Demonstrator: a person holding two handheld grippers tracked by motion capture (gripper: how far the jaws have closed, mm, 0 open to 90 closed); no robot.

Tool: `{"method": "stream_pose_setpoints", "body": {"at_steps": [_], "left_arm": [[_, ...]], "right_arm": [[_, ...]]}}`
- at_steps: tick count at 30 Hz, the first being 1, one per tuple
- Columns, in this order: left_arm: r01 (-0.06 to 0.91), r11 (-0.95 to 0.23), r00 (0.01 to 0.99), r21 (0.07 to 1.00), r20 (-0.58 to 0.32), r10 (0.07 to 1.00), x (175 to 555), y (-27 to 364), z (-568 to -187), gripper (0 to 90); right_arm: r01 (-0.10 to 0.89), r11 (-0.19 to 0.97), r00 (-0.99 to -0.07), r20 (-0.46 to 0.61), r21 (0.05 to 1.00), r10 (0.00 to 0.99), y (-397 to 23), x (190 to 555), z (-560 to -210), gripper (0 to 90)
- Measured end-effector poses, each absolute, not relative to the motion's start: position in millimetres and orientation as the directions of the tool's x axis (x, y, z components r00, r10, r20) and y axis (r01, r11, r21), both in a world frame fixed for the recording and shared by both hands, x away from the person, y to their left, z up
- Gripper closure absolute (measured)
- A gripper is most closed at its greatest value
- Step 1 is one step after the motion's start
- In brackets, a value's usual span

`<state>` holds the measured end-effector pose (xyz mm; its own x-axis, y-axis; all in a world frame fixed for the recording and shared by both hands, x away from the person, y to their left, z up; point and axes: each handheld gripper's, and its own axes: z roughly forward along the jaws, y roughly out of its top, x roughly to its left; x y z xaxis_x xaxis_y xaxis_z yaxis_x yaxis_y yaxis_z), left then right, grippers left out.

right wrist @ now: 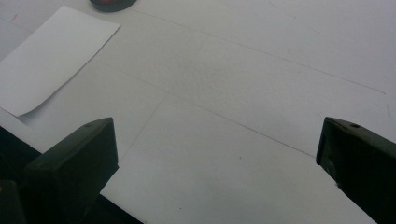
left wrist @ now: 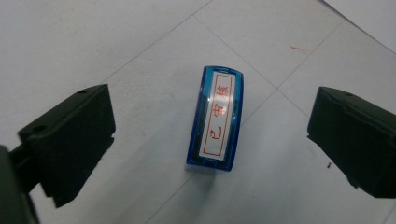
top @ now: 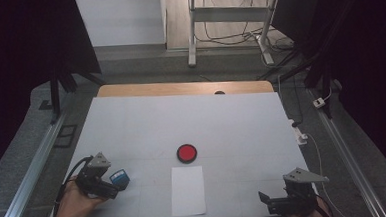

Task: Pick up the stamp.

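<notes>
Jaws of the left gripper (left wrist: 210,135) stand released either side of the blue stamp (left wrist: 216,119); right gripper (right wrist: 217,163) jaws gape over bare tabletop (right wrist: 261,84).

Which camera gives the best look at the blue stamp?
The left gripper view: the stamp lies between the open jaws of the left gripper, close enough to show its red-lettered label. The high view shows it as a small blue shape by that gripper. The right gripper view looks at paper and table instead.

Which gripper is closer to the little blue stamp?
Left. The left gripper hangs right over the blue stamp, jaws open either side. The right gripper sits far across the table.
</notes>
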<state>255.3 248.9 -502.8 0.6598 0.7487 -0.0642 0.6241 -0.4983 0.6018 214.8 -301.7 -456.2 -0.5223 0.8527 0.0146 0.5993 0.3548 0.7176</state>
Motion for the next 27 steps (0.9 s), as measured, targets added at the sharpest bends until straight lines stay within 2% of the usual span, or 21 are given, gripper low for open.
{"method": "stream_pose_setpoints", "body": {"at_steps": [4, 5, 6, 7, 9, 10, 11, 15, 20, 21, 23, 26, 27], "left_arm": [[0.623, -0.513, 0.665, 0.591, -0.055, 0.745, 255.1, 248.5, -503.6, 8.0], [0.622, -0.515, 0.667, 0.590, -0.055, 0.743, 255.0, 248.8, -503.6, 14.6], [0.622, -0.515, 0.665, 0.590, -0.050, 0.745, 254.8, 249.1, -503.6, 14.6], [0.620, -0.517, 0.665, 0.590, -0.046, 0.746, 254.8, 249.5, -503.6, 20.9], [0.616, -0.523, 0.668, 0.589, -0.038, 0.743, 254.8, 250.9, -503.6, 23.7], [0.616, -0.524, 0.668, 0.588, -0.038, 0.743, 254.6, 251.2, -503.6, 30.1], [0.614, -0.526, 0.672, 0.589, -0.039, 0.740, 254.5, 251.8, -503.7, 30.1], [0.605, -0.539, 0.688, 0.586, -0.044, 0.724, 254.0, 252.4, -503.6, 44.1], [0.596, -0.551, 0.700, 0.584, -0.042, 0.713, 253.8, 252.5, -503.9, 52.4], [0.595, -0.551, 0.701, 0.586, -0.043, 0.711, 253.7, 252.6, -503.8, 57.0], [0.592, -0.553, 0.701, 0.586, -0.037, 0.712, 253.6, 252.7, -503.5, 58.6], [0.590, -0.559, 0.704, 0.583, -0.032, 0.710, 253.4, 252.8, -503.6, 68.6], [0.585, -0.566, 0.709, 0.581, -0.027, 0.705, 253.2, 252.7, -503.2, 68.9]], "right_arm": [[0.599, 0.356, -0.523, 0.013, 0.717, 0.852, -301.4, 214.9, -456.2, 0.0], [0.599, 0.357, -0.523, 0.013, 0.717, 0.852, -301.4, 214.8, -456.2, 0.0], [0.599, 0.357, -0.523, 0.013, 0.717, 0.852, -301.4, 214.8, -456.2, 0.0], [0.599, 0.357, -0.525, 0.015, 0.717, 0.851, -301.4, 214.9, -456.1, 0.0], [0.599, 0.358, -0.525, 0.014, 0.716, 0.851, -301.3, 214.9, -456.1, 0.0], [0.599, 0.360, -0.526, 0.013, 0.715, 0.850, -301.1, 215.0, -456.2, 0.0], [0.599, 0.360, -0.526, 0.013, 0.715, 0.850, -301.1, 215.0, -456.2, 0.0], [0.599, 0.361, -0.527, 0.013, 0.714, 0.850, -300.9, 215.0, -456.2, 0.0], [0.599, 0.364, -0.526, 0.009, 0.713, 0.850, -300.7, 215.0, -456.2, 0.0], [0.599, 0.365, -0.527, 0.008, 0.712, 0.850, -300.6, 215.0, -456.2, 0.0], [0.600, 0.365, -0.527, 0.008, 0.712, 0.850, -300.6, 215.0, -456.2, 0.0], [0.600, 0.366, -0.527, 0.008, 0.711, 0.850, -300.4, 215.0, -456.3, 0.0], [0.600, 0.366, -0.527, 0.008, 0.711, 0.850, -300.4, 215.0, -456.3, 0.0]]}}
